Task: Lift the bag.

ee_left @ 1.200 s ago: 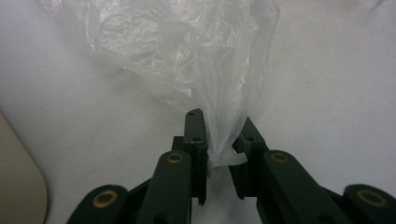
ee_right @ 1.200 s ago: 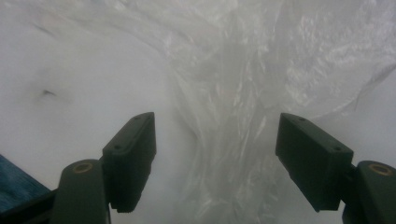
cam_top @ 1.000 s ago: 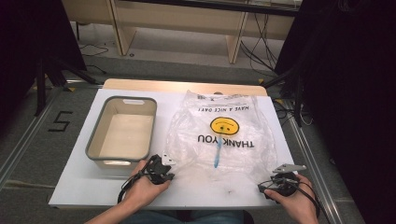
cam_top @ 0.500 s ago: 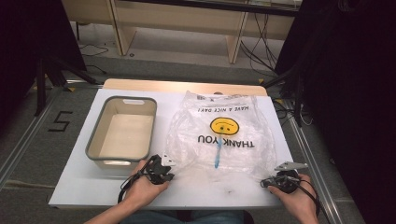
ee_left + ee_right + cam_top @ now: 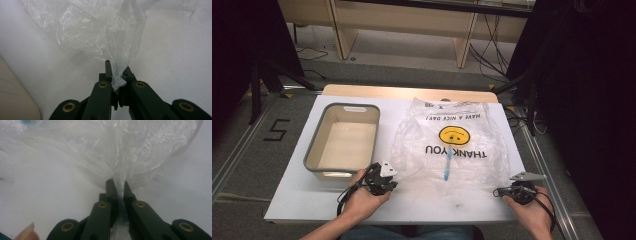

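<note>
Since the right tool (image 5: 511,191) slid toward 5 o'clock, both my tools are clamped on the plastic thank-you bag (image 5: 452,145), left tool (image 5: 384,179) on its near-left corner; bag's flat mid-bench (image 5: 302,200), probably ready to lift open.

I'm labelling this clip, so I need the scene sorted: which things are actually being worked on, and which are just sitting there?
In use:
- clear plastic bag, near corners pinched
- left tongs, shut on the bag
- right tongs, shut on the bag

Lying about:
- grey-rimmed tub, beside the bag, untouched
- blue stick-like item at the bag's middle
- white table
</note>
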The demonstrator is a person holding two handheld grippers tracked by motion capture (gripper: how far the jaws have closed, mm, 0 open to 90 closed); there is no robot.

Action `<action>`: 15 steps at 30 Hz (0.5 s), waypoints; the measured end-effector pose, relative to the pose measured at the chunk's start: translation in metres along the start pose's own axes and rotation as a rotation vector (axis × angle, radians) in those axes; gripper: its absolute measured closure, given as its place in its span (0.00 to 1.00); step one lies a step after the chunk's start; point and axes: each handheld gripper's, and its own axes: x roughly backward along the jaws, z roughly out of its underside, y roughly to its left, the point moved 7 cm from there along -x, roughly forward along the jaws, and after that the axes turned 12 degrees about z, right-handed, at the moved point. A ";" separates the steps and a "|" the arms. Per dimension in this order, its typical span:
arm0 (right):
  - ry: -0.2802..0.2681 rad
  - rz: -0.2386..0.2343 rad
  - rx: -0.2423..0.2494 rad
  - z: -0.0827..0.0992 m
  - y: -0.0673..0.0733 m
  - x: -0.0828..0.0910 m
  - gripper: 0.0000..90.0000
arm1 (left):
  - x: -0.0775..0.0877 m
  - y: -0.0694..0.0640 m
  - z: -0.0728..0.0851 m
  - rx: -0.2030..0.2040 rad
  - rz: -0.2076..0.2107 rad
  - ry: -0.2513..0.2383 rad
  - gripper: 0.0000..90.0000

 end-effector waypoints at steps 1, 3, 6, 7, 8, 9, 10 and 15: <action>-0.003 -0.002 -0.004 -0.001 0.000 0.001 0.99 | 0.002 0.000 -0.001 -0.004 0.003 -0.009 0.98; -0.026 0.004 -0.022 -0.003 -0.001 0.004 0.99 | 0.005 0.001 -0.004 -0.013 0.001 -0.029 0.98; -0.060 0.012 -0.039 -0.007 -0.003 0.007 0.99 | 0.010 0.001 -0.008 -0.018 -0.004 -0.059 0.98; -0.071 0.017 -0.044 -0.008 -0.003 0.008 0.99 | 0.011 0.002 -0.009 -0.024 -0.008 -0.068 0.98; -0.082 0.022 -0.048 -0.010 -0.004 0.010 0.99 | 0.013 0.002 -0.010 -0.030 -0.008 -0.075 0.98; -0.094 0.026 -0.052 -0.011 -0.004 0.011 0.99 | 0.014 0.001 -0.012 -0.032 -0.013 -0.087 0.98; -0.109 0.034 -0.055 -0.013 -0.005 0.012 0.99 | 0.015 0.001 -0.013 -0.035 -0.014 -0.092 0.98; -0.154 0.057 -0.070 -0.019 -0.008 0.018 0.99 | 0.019 0.001 -0.020 -0.052 -0.019 -0.128 0.98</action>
